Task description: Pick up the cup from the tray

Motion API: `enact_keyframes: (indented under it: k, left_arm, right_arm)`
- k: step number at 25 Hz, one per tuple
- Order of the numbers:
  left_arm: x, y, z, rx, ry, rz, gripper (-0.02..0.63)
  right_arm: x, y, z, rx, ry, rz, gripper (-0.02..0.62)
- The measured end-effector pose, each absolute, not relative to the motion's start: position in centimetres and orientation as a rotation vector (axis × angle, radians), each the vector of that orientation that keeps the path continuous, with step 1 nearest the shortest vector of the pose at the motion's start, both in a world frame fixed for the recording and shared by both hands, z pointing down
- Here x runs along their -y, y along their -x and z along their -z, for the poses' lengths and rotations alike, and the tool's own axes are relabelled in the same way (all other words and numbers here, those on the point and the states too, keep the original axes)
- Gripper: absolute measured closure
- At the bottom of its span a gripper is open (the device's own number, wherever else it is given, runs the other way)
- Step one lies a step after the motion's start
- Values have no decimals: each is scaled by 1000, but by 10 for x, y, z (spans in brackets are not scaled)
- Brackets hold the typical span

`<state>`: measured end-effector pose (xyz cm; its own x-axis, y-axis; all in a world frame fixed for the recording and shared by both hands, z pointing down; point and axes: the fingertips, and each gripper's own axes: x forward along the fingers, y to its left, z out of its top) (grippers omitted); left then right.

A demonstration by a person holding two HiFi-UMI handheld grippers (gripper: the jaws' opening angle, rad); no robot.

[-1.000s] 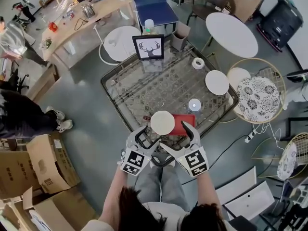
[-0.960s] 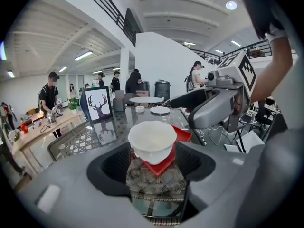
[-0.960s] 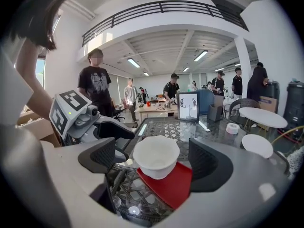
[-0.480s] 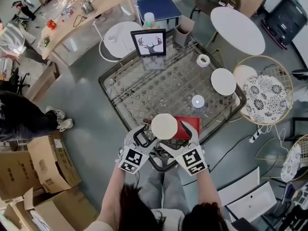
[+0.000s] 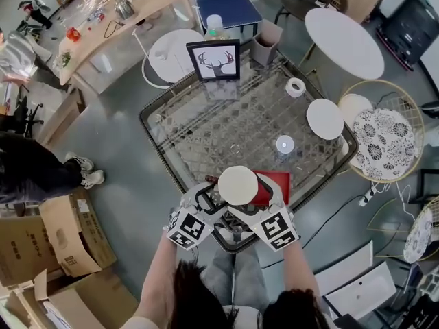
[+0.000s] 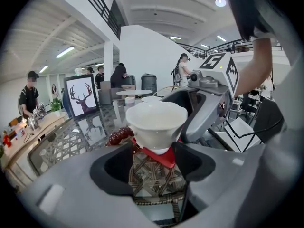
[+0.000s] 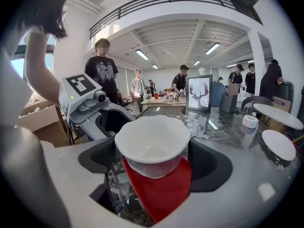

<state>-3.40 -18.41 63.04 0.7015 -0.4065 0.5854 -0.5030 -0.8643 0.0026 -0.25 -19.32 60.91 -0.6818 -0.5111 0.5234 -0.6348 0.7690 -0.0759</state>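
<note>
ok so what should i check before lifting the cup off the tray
1. Cup centred between the right gripper jaws: ok.
2. Right pads firmly on the cup wall: cannot tell. They sit at its sides with no visible gap, but grip is not shown.
3. Cup upright and empty: ok.
4. Cup base free of the red tray: cannot tell. It looks on or just above it.
5. Left gripper out of the lift path: not ok. Its jaws stand apart close by the cup's foot and the tray corner.
</note>
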Motion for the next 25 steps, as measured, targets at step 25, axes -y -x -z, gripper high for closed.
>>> enact_keyframes:
  k: [25]
  left_arm:
    - [188, 28, -623, 647, -2865, -976, 393]
  right_arm:
    - [197, -3, -605, 2558, -830, -399, 140]
